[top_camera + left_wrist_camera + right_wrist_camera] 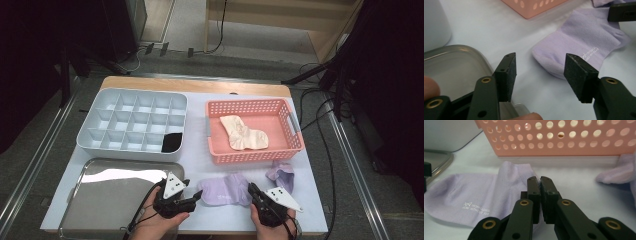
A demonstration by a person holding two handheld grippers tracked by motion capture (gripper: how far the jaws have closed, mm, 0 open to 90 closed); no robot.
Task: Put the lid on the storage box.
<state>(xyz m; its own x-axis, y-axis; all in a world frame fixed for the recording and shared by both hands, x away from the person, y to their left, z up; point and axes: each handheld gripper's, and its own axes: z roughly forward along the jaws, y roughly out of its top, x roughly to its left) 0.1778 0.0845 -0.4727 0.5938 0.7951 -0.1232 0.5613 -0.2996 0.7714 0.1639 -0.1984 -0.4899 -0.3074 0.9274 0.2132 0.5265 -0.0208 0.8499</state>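
Nearest of all are the person's two hands at the desk's front edge, each holding a black two-jaw gripper; the left gripper lies beside the right rim of a shiny steel tray, pointing at the toe end of a flat pale-lilac sock; its jaws stand roughly half open with bare desk between them, nothing gripped, the sock's edge just ahead and to one side in the left gripper view; the right gripper sits at the sock's other end, jaws pressed together on a pinch of the lilac fabric, as the right gripper view shows plainly, the sock spreading away flat with small white lettering on it; that sock lies on the white desk surface between the two grippers, in front of a pink perforated plastic basket; a second, crumpled lilac sock rests just right of the first, near the basket's front corner; inside the basket lies a cream frilled sock; to the left a pale-grey divided organiser box holds a black item in its front right compartment.
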